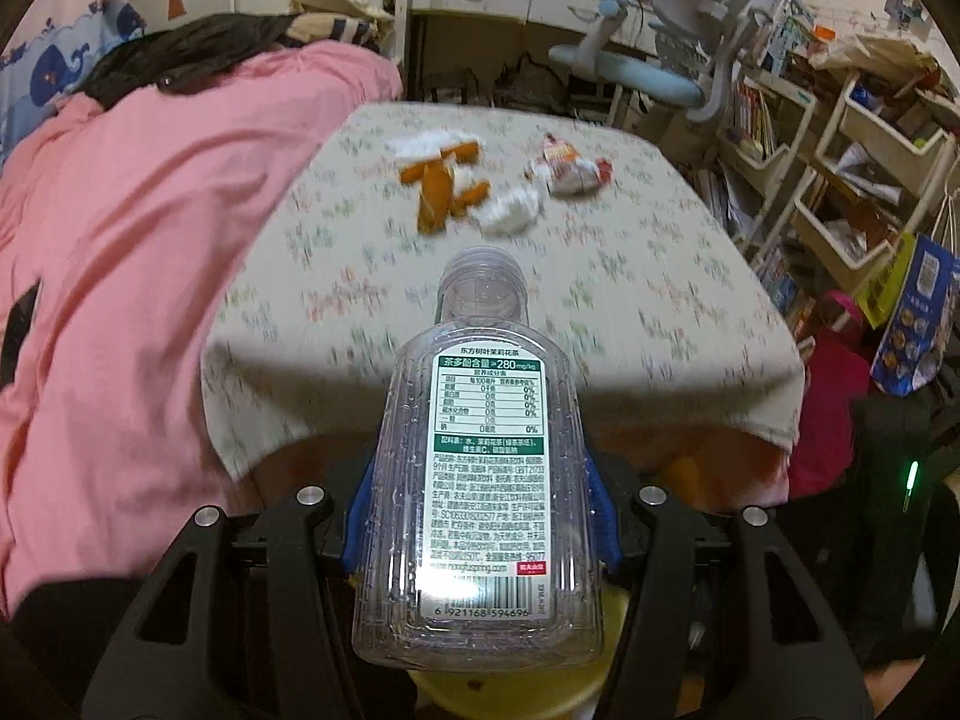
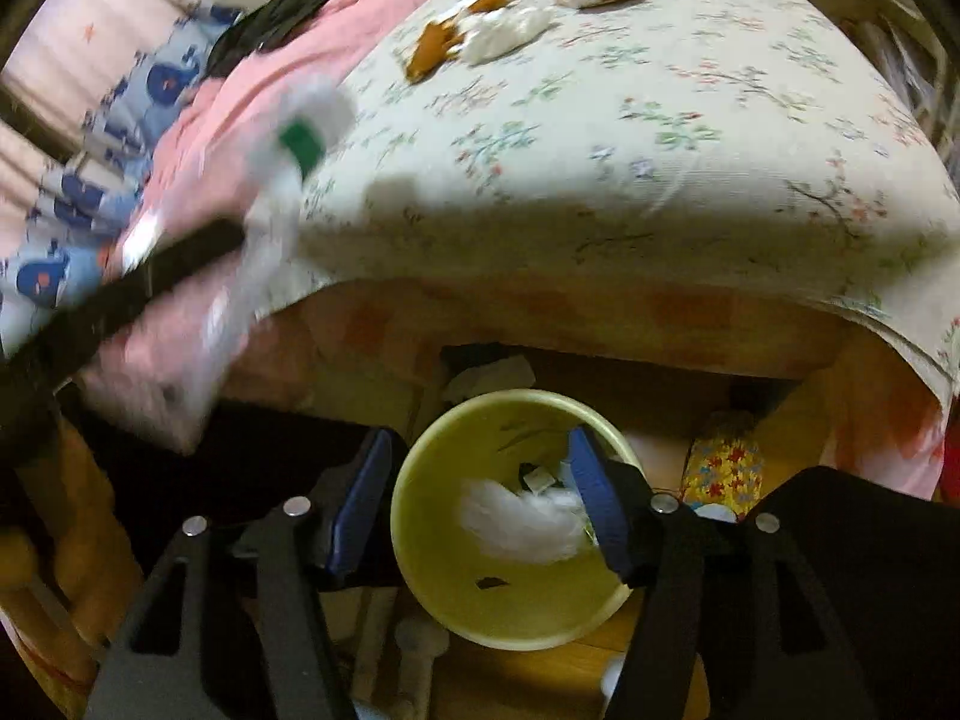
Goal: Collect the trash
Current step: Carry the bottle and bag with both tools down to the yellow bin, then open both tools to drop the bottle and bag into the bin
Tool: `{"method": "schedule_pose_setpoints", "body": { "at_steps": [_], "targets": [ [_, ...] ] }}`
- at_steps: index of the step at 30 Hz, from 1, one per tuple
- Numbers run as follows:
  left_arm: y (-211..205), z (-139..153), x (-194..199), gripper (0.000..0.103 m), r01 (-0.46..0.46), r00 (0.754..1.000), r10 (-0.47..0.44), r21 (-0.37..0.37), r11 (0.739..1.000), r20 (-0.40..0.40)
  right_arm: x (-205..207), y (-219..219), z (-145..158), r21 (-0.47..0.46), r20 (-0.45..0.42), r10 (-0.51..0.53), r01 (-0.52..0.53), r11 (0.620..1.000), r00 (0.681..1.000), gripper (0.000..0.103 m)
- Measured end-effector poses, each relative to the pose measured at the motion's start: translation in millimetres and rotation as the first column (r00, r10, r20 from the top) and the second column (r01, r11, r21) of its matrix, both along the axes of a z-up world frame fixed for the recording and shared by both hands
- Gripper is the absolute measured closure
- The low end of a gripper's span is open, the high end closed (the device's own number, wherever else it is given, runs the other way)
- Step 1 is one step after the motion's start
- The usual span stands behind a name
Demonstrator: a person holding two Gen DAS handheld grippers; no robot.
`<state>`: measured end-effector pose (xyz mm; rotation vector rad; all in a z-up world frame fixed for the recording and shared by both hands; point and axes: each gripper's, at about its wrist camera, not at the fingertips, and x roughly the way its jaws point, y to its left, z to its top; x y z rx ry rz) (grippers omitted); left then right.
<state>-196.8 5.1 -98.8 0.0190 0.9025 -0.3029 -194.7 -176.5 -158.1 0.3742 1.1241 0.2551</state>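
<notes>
My left gripper [image 1: 480, 516] is shut on an empty clear plastic bottle [image 1: 480, 480] with a green and white label, held in front of the table's near edge. The bottle also shows blurred at the left of the right wrist view [image 2: 264, 222]. My right gripper [image 2: 474, 516] is open and empty, right above a yellow-green bin [image 2: 450, 588] on the floor under the table; a white tissue [image 2: 516, 516] lies inside. On the floral tablecloth [image 1: 540, 300] lie orange peel [image 1: 441, 183], a white tissue wad [image 1: 510, 210] and a crumpled red and white wrapper [image 1: 570, 171].
A pink blanket [image 1: 150, 240] lies to the left of the table. A grey-blue chair [image 1: 678, 60] and cluttered shelves [image 1: 840, 168] stand behind and to the right. A floral container [image 2: 723, 468] stands beside the bin under the table.
</notes>
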Motion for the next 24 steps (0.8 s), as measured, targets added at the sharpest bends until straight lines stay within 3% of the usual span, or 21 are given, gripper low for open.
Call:
{"method": "schedule_pose_setpoints", "body": {
  "at_steps": [7, 15, 20, 24],
  "targets": [
    [-4, -31, -35, 0.049, 0.032, 0.993, -0.03, 0.018, 0.999, -0.117, -7, -18, 10, 0.013, 0.07, -0.107, 0.107, 0.994, 0.992, 0.037],
    [-25, -70, -64, 0.048, 0.126, 0.954, -0.098, 0.081, 0.989, -0.283, -11, -19, 9, 0.016, 0.092, -0.13, 0.129, 0.992, 0.987, 0.037],
    [-24, -64, -62, 0.034, 0.101, 0.966, -0.072, 0.106, 0.989, -0.25, -13, -20, 15, 0.004, 0.133, -0.145, 0.146, 0.989, 0.98, 0.033],
    [-18, -44, -54, 0.027, 0.06, 0.987, -0.04, 0.129, 0.99, -0.157, -15, -16, 25, -0.072, 0.202, -0.143, 0.16, 0.984, 0.969, 0.029]
  ]
}}
